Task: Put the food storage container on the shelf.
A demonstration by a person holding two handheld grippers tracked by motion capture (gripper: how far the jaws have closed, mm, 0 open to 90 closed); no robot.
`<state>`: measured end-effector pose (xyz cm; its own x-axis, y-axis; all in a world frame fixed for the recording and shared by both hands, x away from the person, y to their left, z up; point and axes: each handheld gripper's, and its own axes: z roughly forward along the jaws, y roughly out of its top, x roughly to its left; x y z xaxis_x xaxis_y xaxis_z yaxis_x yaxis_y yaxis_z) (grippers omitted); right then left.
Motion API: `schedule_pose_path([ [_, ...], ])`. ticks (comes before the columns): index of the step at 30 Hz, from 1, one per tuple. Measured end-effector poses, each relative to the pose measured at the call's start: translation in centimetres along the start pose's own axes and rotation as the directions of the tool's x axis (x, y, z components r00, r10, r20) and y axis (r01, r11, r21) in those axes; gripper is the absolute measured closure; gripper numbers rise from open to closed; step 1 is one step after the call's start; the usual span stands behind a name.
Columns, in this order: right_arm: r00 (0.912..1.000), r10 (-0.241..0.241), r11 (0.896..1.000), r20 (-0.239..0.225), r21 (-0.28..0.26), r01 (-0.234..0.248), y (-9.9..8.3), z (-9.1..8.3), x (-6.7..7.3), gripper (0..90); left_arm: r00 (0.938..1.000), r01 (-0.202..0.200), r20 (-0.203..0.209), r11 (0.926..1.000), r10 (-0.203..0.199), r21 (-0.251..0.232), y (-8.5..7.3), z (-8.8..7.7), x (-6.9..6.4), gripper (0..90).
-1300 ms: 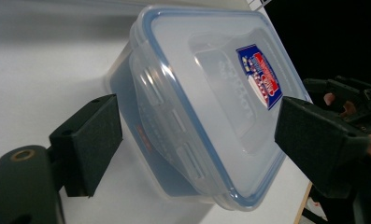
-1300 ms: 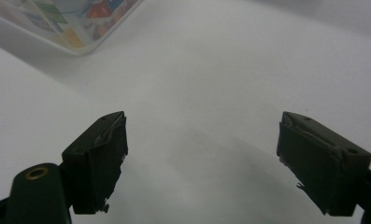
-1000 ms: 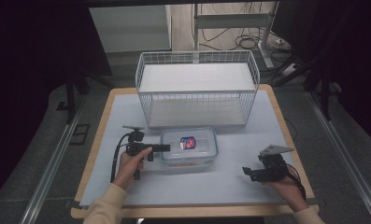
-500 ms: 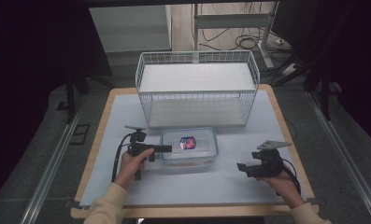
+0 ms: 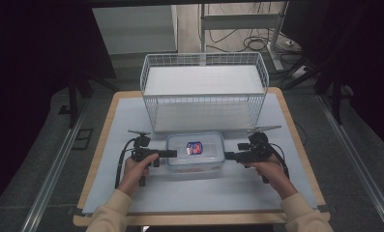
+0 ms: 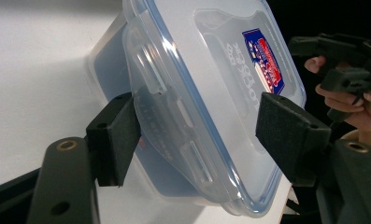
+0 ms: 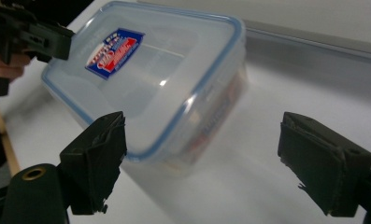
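Observation:
A clear plastic container [image 5: 196,153] with a blue-rimmed lid and a red and blue label lies on the white mat, just in front of the wire basket. My left gripper [image 5: 172,153] is at its left end. In the left gripper view the jaws have just been closing and my left gripper [image 6: 199,133] now straddles the container [image 6: 206,93]: one pad sits against the end latch flap, the other on the lid. My right gripper [image 5: 229,155] points at the container's right end. My right gripper [image 7: 202,158] stands wide open, with the container [image 7: 146,79] just ahead and touching neither pad.
A white wire basket [image 5: 204,96] stands right behind the container, open at the top. The white mat [image 5: 126,121] covers a wooden table [image 5: 102,130]. The person's forearms come in from the bottom edge. Cables trail from both grippers.
My right gripper has moved left and a little away from the table's front edge, up to the container's right end. My left gripper has stayed at the left end, and the container has not shifted.

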<state>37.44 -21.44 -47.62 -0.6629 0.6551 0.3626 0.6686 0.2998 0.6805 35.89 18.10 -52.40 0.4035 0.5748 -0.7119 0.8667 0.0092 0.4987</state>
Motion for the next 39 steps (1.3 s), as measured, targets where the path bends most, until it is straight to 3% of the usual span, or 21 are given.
schedule_pose_path([
  [8, 0.9957, 0.074, 0.997, -0.055, 0.018, -0.073, 1.4, 2.5, -1.1, 13.4, 1.0000, -0.001, 0.001, 1.0000, 0.001, -0.002, 0.0, 0.0, 0.0, 31.5],
  [19, 0.9930, 0.084, 0.994, -0.083, 0.075, -0.078, 1.9, 4.5, -1.0, 13.5, 1.0000, 0.000, -0.002, 1.0000, 0.000, -0.009, -0.1, 0.0, -0.1, 31.5],
  [24, 0.9826, 0.133, 0.989, -0.130, 0.086, -0.123, 1.8, 5.0, -1.4, 15.1, 1.0000, 0.000, -0.003, 0.9999, 0.000, -0.010, -0.1, 0.0, -0.1, 31.5],
  [25, 0.9741, 0.157, 0.985, -0.162, 0.099, -0.143, 1.7, 5.3, -1.4, 17.3, 1.0000, 0.000, -0.004, 0.9999, 0.000, -0.011, -0.1, 0.0, -0.1, 31.5],
  [28, 0.9695, 0.179, 0.981, -0.167, 0.108, -0.163, 1.7, 5.3, -1.4, 18.4, 1.0000, 0.000, -0.005, 0.9999, 0.000, -0.012, -0.1, 0.0, -0.1, 31.5],
  [31, 0.9652, 0.202, 0.977, -0.166, 0.101, -0.187, 1.7, 4.7, -1.5, 30.3, 1.0000, -0.006, -0.001, 0.9999, 0.006, -0.015, -0.2, 0.0, -0.1, 31.6],
  [36, 0.9504, 0.234, 0.972, -0.205, 0.086, -0.221, 1.4, 3.9, -2.1, 39.3, 0.9997, -0.023, -0.011, 0.9994, 0.023, -0.026, -0.5, -0.3, -0.6, 34.2],
  [39, 0.9526, 0.221, 0.975, -0.209, 0.074, -0.210, 1.3, 3.5, -2.0, 41.8, 0.9993, -0.037, -0.012, 0.9983, 0.036, -0.046, -0.8, -0.6, -0.9, 36.5],
])
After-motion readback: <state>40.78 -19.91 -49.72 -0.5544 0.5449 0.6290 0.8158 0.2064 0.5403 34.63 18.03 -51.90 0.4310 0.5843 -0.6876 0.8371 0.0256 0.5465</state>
